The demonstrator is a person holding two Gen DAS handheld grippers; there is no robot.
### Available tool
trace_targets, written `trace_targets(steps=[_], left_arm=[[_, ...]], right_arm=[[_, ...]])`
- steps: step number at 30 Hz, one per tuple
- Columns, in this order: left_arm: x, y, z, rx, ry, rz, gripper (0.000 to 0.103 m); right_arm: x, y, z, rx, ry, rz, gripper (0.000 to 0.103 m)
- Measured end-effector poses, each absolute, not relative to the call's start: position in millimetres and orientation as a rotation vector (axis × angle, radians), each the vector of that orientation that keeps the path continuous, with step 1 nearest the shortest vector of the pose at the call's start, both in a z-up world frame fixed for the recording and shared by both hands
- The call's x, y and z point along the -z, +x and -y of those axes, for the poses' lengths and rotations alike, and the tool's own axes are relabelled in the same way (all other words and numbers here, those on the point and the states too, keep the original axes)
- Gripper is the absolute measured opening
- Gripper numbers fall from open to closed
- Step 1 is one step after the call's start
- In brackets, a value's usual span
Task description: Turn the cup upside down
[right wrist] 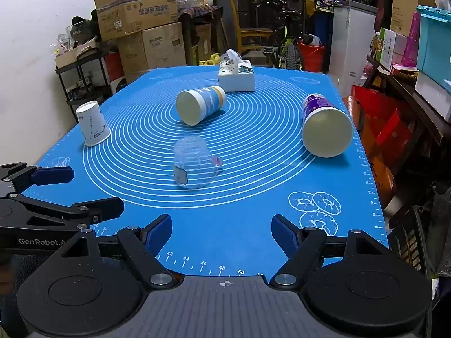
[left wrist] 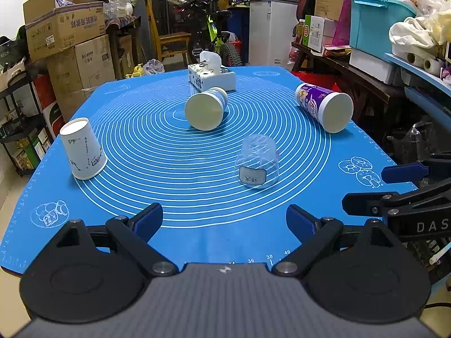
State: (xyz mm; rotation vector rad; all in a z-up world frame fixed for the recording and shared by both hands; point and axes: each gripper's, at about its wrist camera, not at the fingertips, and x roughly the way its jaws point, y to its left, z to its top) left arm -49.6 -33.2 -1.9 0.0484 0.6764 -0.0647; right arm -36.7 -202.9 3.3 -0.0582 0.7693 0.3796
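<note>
We hold both grippers, left (left wrist: 224,221) and right (right wrist: 221,232), wide open and empty at the mat's (left wrist: 197,233) near edge, clear cup (left wrist: 257,162) upside down ahead, paper cups (left wrist: 207,108) lying beyond.

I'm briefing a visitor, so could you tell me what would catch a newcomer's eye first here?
The bright blue ringed mat fills the table. Two cups lie on their sides: a blue-banded cup at its centre, a purple cup at its right edge. Nearer, a clear cup and a white paper cup stand inverted.
</note>
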Motion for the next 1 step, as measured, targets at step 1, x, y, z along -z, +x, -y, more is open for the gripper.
trace_targets(steps=[1], left_arm=[[1.8, -49.5, 33.3, 0.064, 0.049, -0.676, 0.094]], right_arm=[[-2.5, -36.9, 202.7, -0.379, -0.057, -0.77, 0.081]])
